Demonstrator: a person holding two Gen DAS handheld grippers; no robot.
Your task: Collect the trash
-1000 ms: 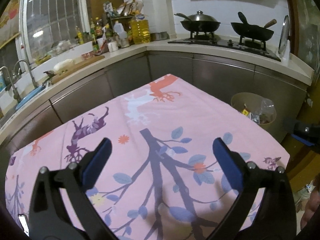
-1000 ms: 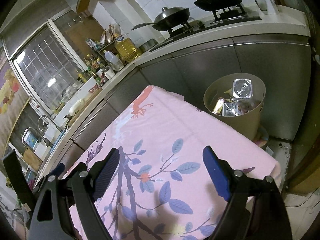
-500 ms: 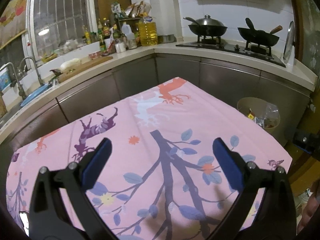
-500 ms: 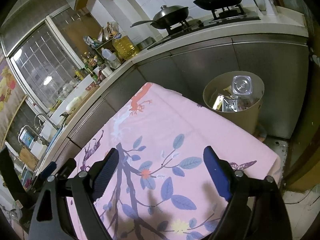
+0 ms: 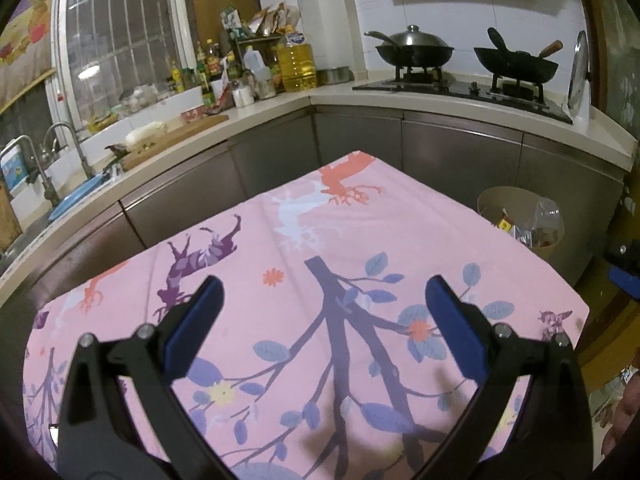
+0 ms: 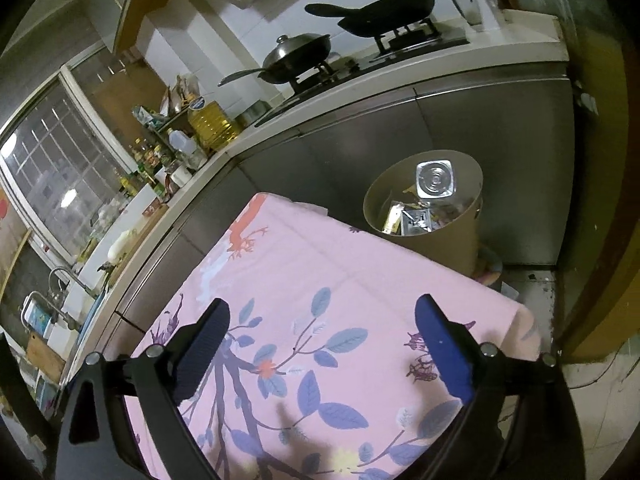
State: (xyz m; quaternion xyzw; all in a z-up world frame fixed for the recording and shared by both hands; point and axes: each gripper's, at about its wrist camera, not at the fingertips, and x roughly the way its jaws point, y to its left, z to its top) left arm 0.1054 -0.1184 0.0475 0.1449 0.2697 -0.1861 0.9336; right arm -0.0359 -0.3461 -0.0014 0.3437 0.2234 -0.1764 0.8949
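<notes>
A beige round trash bin (image 6: 460, 248) stands on the floor past the table's far right corner. It holds a clear plastic bottle (image 6: 435, 179) and several wrappers (image 6: 416, 220). It also shows in the left wrist view (image 5: 492, 200). My left gripper (image 5: 324, 300) is open and empty above the pink tablecloth (image 5: 304, 248). My right gripper (image 6: 322, 320) is open and empty above the same cloth (image 6: 320, 264). No loose trash shows on the cloth.
Grey cabinets and a white counter (image 5: 440, 104) wrap around the table. Two black woks (image 5: 412, 50) sit on the stove. Bottles and an oil jug (image 5: 296, 66) crowd the corner. A sink (image 5: 60, 200) is at left.
Both grippers have pulled back and risen a little, so more of the cloth and kitchen shows. Both stay open and empty.
</notes>
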